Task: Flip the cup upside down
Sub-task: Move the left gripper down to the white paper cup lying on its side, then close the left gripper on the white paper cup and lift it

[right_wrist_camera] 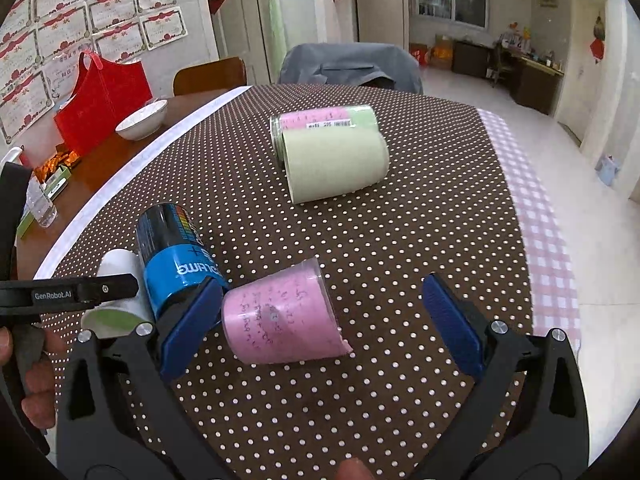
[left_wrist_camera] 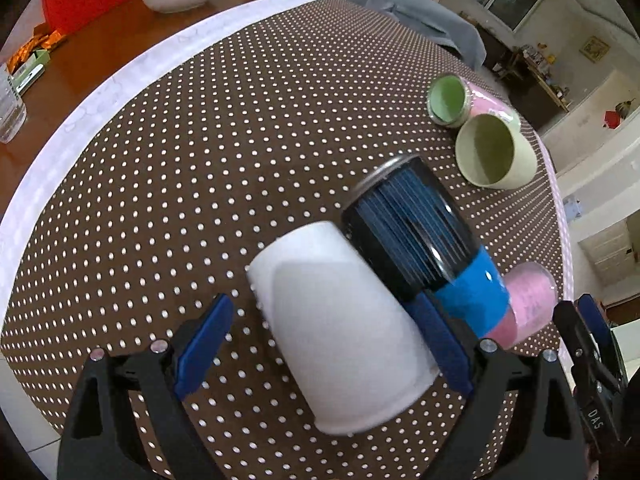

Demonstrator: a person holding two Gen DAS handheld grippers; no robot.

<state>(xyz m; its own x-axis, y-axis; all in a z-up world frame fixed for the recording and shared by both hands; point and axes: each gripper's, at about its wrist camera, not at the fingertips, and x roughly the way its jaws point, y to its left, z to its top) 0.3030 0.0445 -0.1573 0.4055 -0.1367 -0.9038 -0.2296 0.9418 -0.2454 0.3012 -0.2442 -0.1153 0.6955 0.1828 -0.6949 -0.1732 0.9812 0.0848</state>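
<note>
Several cups lie on their sides on the dotted brown tablecloth (left_wrist_camera: 168, 184). A white cup (left_wrist_camera: 340, 332) lies between the fingers of my left gripper (left_wrist_camera: 324, 344), which is open around it; it also shows in the right wrist view (right_wrist_camera: 120, 268). A black and blue cup (left_wrist_camera: 424, 240) lies beside it, touching it, and shows in the right wrist view (right_wrist_camera: 176, 256). A pink cup (right_wrist_camera: 280, 316) lies between the fingers of my right gripper (right_wrist_camera: 328, 324), which is open. A pale green cup (right_wrist_camera: 336, 164) and a pink-green cup (right_wrist_camera: 324, 118) lie farther back.
A white bowl (right_wrist_camera: 142, 120) and a red bag (right_wrist_camera: 100, 104) stand on the bare wooden table part at the left. A clear bottle (left_wrist_camera: 10, 108) stands at the far left. A grey-covered chair (right_wrist_camera: 352, 64) is behind the table. The table edge runs along the right.
</note>
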